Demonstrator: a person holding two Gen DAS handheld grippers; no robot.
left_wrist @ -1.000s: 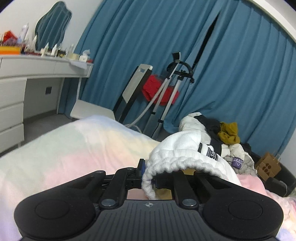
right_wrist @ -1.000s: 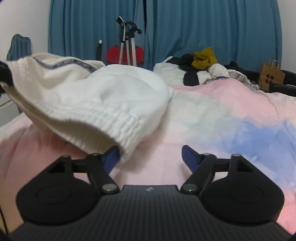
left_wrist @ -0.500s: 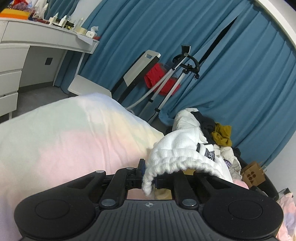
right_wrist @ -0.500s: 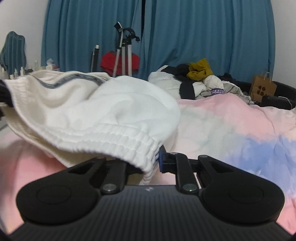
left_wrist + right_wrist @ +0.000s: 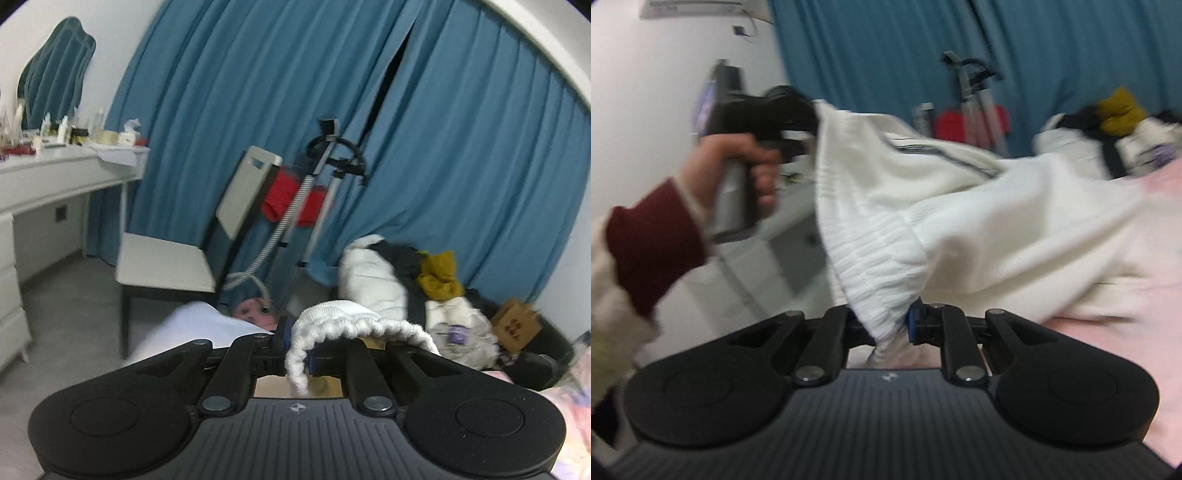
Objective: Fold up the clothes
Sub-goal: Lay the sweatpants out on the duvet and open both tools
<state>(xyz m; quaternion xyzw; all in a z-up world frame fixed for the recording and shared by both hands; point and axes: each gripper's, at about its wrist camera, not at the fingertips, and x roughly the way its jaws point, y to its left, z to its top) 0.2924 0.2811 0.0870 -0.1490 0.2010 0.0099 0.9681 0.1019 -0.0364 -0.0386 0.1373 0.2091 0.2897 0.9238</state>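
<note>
Holding the white garment (image 5: pixel 979 221) by its ribbed elastic band, both grippers are clamped on fabric: the left gripper (image 5: pixel 297 349) pinches the band at 1 end, and the right gripper (image 5: pixel 892 326) pinches it nearer the camera. The garment hangs between them above the pink bedcover (image 5: pixel 1145 206), its far part trailing onto the bed. Judged from this, the task is at an early stage: the item is lifted and spread, but 0 folds are visible. A pile of other clothes (image 5: pixel 424 280) waits at the far right. Motion blur obscures the garment's overall shape, and its lower portion is cut off from view.
</note>
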